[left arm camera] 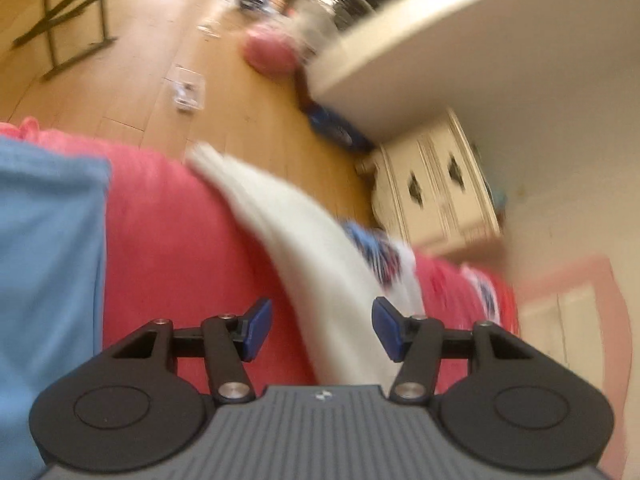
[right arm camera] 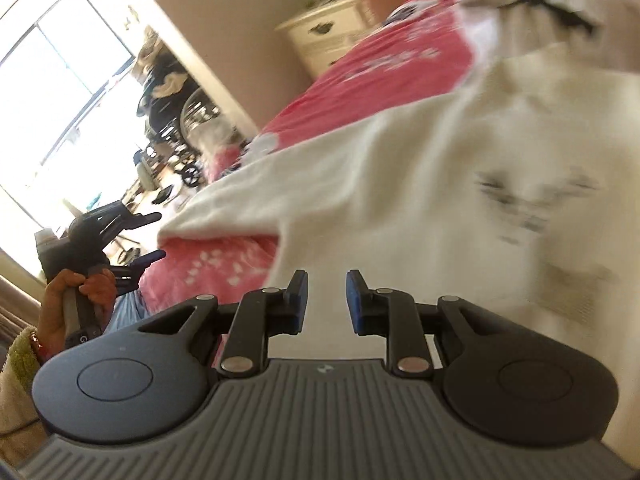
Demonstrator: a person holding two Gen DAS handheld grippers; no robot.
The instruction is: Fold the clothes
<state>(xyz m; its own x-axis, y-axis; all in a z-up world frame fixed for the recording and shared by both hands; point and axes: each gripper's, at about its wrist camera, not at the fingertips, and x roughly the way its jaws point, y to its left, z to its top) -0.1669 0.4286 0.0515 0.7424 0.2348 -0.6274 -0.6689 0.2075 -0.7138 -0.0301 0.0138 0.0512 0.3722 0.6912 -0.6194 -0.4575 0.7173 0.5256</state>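
A white garment point(right arm camera: 420, 184) with a faint dark print lies spread on a pink bed cover point(right arm camera: 360, 80). In the left wrist view one end of it point(left arm camera: 304, 248) runs as a blurred white strip across the cover point(left arm camera: 180, 240). My left gripper point(left arm camera: 322, 330) is open and empty, just above the strip's near end. It also shows in the right wrist view point(right arm camera: 150, 236), held off the bed's left side. My right gripper point(right arm camera: 327, 304) is open and empty, its fingertips at the garment's near edge. A blue folded garment point(left arm camera: 48, 264) lies at the left.
A cream dresser point(left arm camera: 436, 184) stands beside the bed against the wall. A white tabletop point(left arm camera: 460, 40) juts in at upper right. The wooden floor point(left arm camera: 140, 60) holds a pink cushion point(left arm camera: 268, 50), a small clear box point(left arm camera: 188, 90) and a folding stand point(left arm camera: 64, 20).
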